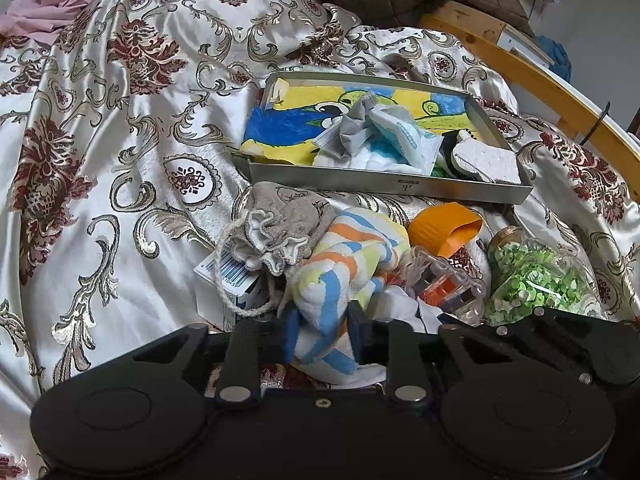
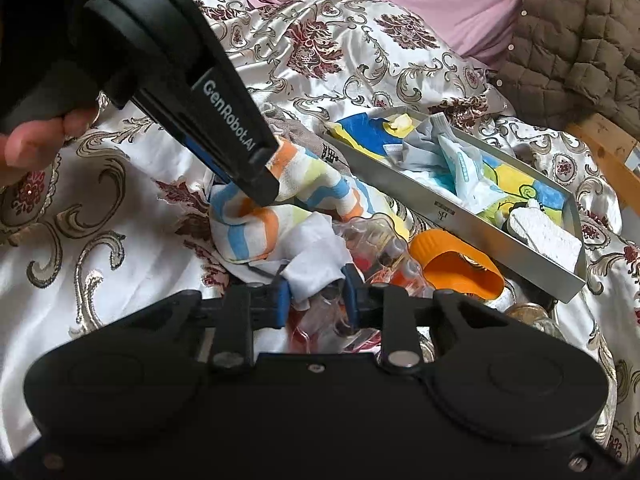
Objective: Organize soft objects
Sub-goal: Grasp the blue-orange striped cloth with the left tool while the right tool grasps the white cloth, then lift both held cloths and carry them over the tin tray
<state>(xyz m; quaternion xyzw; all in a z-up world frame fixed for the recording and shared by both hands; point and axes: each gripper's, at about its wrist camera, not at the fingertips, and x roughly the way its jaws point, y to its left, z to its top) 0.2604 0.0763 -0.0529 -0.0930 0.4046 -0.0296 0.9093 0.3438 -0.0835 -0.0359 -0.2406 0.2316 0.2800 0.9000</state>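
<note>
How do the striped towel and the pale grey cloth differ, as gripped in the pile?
The striped towel has orange, blue and yellow bands; the pale grey cloth is plain. The left gripper pinches the towel; the right gripper pinches the cloth. The towel looks bulkier. Both lie crumpled on the bedspread.

Bedspread [image 1: 120, 152]: glossy satin cloth; tray [image 1: 384, 186]: matt grey metal; striped towel [image 1: 352, 256]: soft terry cloth; bed frame [image 1: 532, 76]: smooth varnished wood
</note>
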